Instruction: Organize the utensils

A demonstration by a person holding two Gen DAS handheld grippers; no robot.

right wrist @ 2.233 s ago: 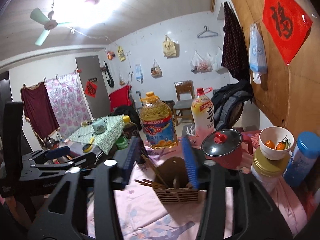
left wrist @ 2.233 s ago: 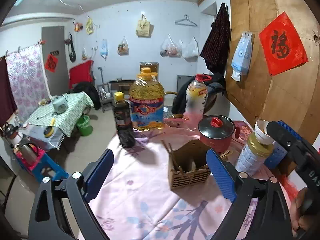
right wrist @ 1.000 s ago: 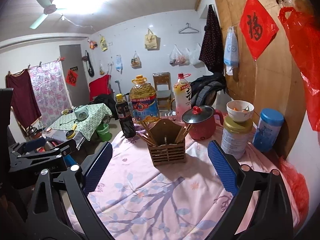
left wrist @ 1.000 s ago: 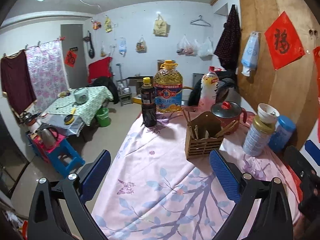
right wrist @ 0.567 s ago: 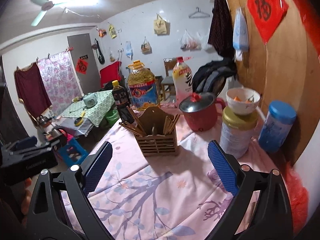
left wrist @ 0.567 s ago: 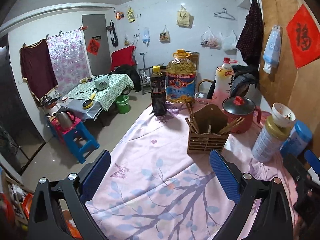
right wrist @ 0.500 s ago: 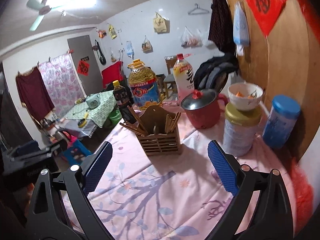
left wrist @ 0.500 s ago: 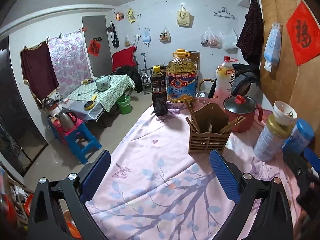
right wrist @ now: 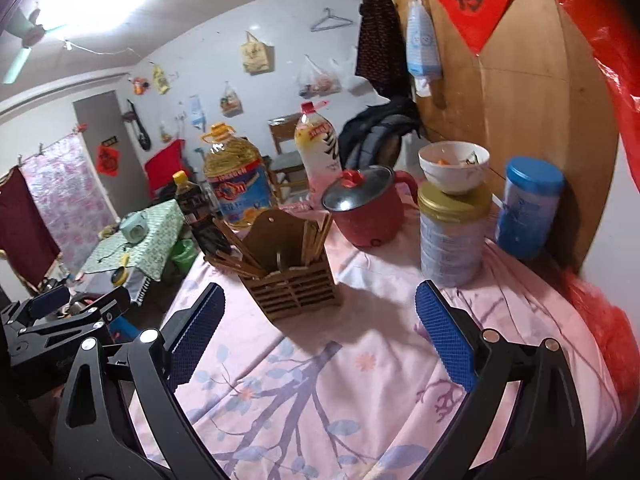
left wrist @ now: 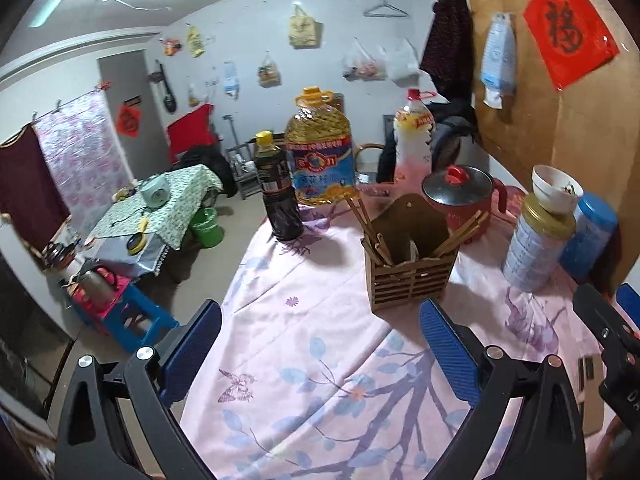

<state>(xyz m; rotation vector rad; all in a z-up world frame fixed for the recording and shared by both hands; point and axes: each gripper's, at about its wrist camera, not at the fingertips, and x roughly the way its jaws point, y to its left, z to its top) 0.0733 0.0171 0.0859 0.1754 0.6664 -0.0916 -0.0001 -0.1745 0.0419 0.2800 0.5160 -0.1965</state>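
Pink tablecloth [left wrist: 320, 320] under both wide, empty tongs; only right view shows red bag [right wrist: 612, 80].

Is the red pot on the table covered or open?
Covered. The red pot has a dark lid with a red knob sitting flat on its rim in both views.

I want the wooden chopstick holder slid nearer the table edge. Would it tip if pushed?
The wooden chopstick holder looks fairly stable: squarish base, flat on the tablecloth. Its slatted wood seems stiff and light. Chopsticks lean outward and might shift; the cloth may bunch.
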